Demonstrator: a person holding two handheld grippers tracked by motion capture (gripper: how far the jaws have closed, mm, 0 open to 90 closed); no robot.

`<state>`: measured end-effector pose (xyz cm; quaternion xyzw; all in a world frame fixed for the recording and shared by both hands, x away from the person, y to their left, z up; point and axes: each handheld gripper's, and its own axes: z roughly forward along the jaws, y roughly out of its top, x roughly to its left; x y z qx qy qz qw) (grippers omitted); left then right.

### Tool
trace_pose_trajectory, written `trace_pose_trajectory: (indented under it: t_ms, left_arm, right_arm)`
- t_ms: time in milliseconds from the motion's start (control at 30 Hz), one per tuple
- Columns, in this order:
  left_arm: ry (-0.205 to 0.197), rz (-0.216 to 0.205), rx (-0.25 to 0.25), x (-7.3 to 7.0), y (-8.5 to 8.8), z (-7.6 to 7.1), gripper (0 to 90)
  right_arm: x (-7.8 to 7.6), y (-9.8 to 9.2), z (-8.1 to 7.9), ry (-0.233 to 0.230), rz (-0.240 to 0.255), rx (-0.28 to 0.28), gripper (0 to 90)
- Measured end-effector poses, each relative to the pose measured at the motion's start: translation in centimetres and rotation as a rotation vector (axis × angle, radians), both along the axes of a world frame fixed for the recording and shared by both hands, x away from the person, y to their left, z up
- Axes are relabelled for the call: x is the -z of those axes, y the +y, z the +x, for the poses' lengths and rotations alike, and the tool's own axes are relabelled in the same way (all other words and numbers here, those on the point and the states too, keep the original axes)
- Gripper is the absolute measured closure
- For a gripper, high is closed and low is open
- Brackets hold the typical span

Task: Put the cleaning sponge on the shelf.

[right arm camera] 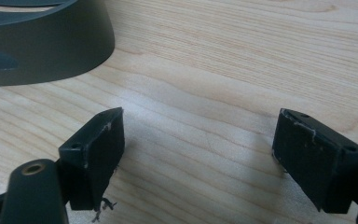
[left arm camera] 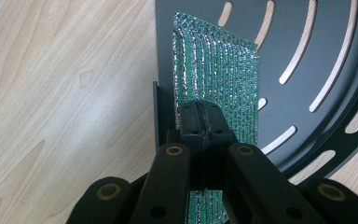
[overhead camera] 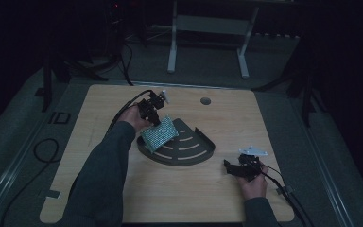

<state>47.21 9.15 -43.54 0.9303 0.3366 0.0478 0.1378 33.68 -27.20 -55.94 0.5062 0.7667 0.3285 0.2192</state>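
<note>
Left gripper view: the left gripper (left arm camera: 200,122) pinches the green scouring pad (left arm camera: 223,79) edge-on, its long axis reaching away over the slotted grey tray (left arm camera: 307,28), right gripper (right arm camera: 198,154) spread idle.

No readable text, label, brand or number showed on the desk (overhead camera: 217,189), the dark slotted tray (overhead camera: 189,153) or the green mesh pad (overhead camera: 159,133); only faint pale marks resembling "ID" lay on the floor (overhead camera: 59,117) left of the desk, too dim to confirm.
</note>
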Motion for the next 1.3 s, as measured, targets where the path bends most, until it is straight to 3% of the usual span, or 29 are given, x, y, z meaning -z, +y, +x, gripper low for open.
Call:
trace_pose_trajectory:
  t_ms: [767, 1033, 1200, 1300]
  left_arm:
    - [0.009, 0.066, 0.019, 1.8, -0.9, -0.4, 89.8]
    - [-0.029, 0.167, 0.021, 2.6, -1.6, -0.6, 89.2]
    - [-0.037, 0.204, 0.021, 3.0, -1.9, -0.5, 89.0]
    - [-0.020, 0.226, 0.022, 3.3, -2.0, -0.5, 89.9]
  right_arm:
    - [0.0, 0.0, 0.0, 0.000, 0.000, -0.001, 16.4]
    - [0.0, 0.0, 0.0, 0.000, 0.000, -0.001, 16.4]
    - [0.0, 0.0, 0.0, 0.000, -0.001, -0.003, 16.4]
    - [0.0, 0.0, 0.0, 0.000, -0.001, -0.003, 16.4]
